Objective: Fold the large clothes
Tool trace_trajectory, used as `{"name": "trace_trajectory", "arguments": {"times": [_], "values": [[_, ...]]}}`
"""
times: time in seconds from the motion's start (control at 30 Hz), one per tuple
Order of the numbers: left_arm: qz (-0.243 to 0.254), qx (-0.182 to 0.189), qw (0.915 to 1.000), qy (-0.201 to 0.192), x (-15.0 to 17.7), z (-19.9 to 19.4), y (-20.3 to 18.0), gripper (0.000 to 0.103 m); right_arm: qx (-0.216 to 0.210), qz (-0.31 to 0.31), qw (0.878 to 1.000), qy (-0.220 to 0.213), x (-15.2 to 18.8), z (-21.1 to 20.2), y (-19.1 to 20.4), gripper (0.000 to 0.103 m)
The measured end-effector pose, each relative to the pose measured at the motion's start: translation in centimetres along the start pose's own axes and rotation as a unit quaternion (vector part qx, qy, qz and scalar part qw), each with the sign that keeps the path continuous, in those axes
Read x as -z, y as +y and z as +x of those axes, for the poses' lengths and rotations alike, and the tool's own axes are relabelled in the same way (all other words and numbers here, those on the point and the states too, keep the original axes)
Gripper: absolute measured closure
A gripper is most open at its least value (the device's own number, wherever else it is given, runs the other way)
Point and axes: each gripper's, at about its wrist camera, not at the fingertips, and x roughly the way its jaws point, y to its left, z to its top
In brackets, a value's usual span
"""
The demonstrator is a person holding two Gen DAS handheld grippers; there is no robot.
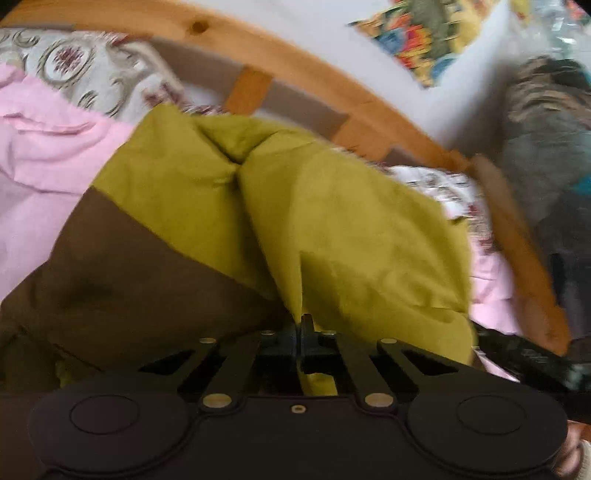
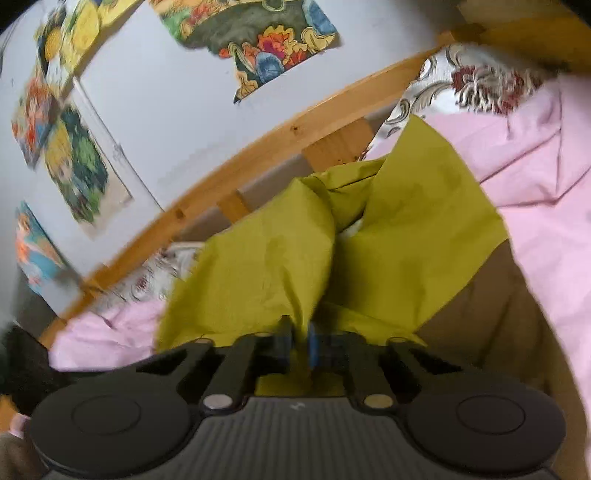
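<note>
A large olive-green and brown garment [image 1: 332, 229] lies bunched on a bed. In the left wrist view its green part rises to a crease at the middle and the brown part [image 1: 129, 280] spreads to the left. My left gripper [image 1: 300, 328] is shut, with a green fold pinched between its jaws. In the right wrist view, which is rolled and blurred, the same garment [image 2: 406, 236] fills the centre. My right gripper [image 2: 299, 343] is shut on a green edge that runs down between its blue-padded fingers.
Pink bedding [image 1: 48, 158] and a floral pillow [image 1: 92, 70] lie under and behind the garment. A wooden bed rail [image 1: 280, 55] curves along the far side. Colourful pictures [image 2: 255, 33] hang on the pale wall. Dark clothing [image 1: 546, 147] is piled at the right.
</note>
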Motion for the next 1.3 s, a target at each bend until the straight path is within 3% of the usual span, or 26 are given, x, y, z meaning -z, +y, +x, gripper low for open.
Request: {"name": "trace_trajectory", "arguments": {"times": [0.17,0.3,0.43,0.53,0.6,0.7,0.77,0.87,0.97,1.1,1.17,1.3], "values": [[0.009,0.008,0.9997,0.022,2.5,-2.1,-0.9,0.103,0.01,-0.018,1.0,0.016,1.8,-2.4,0.6,0.097],[0.005,-0.02,0.998,0.059,4.6,-0.4,0.6,0.103,0.051,-0.066,0.996,0.038,4.4,-1.0,1.0,0.097],[0.007,-0.032,0.9977,0.06,4.8,0.7,1.2,0.1,0.079,-0.101,0.991,0.032,5.3,-0.3,2.1,0.096],[0.036,-0.044,0.9975,0.042,4.5,-0.8,0.2,0.078,0.103,-0.143,0.984,0.011,4.9,-1.4,3.5,0.079],[0.061,-0.057,0.9963,0.019,4.4,-2.0,-0.6,0.044,0.118,-0.176,0.977,-0.012,5.0,-2.5,4.5,0.057],[0.098,-0.067,0.9925,-0.029,4.2,-3.8,-1.5,0.03,0.117,-0.248,0.96,-0.047,5.8,-3.6,6.8,0.033],[0.115,-0.071,0.99,-0.042,3.8,-3.6,-2.3,0.023,0.108,-0.294,0.949,-0.049,6.4,-3.1,8.1,0.026],[0.13,-0.098,0.9864,-0.022,3.8,-1.9,-2.7,0.023,0.117,-0.34,0.932,-0.033,7.6,-1.2,9.1,0.025],[0.155,-0.152,0.976,0.016,4.5,0.7,-2.6,0.027,0.159,-0.371,0.915,0.016,8.5,1.7,8.4,0.026],[0.175,-0.16,0.9714,0.008,5.3,1.4,-2.4,0.025,0.158,-0.374,0.914,0.03,8.6,2.5,7.7,0.024],[0.18,-0.162,0.9702,0.009,5.3,1.2,-2.6,0.025,0.15,-0.385,0.911,0.015,7.9,1.4,8.0,0.025],[0.155,-0.139,0.978,0.001,5.0,-0.2,-2.3,0.023,0.153,-0.421,0.892,-0.061,5.3,0.0,9.0,0.023]]}}
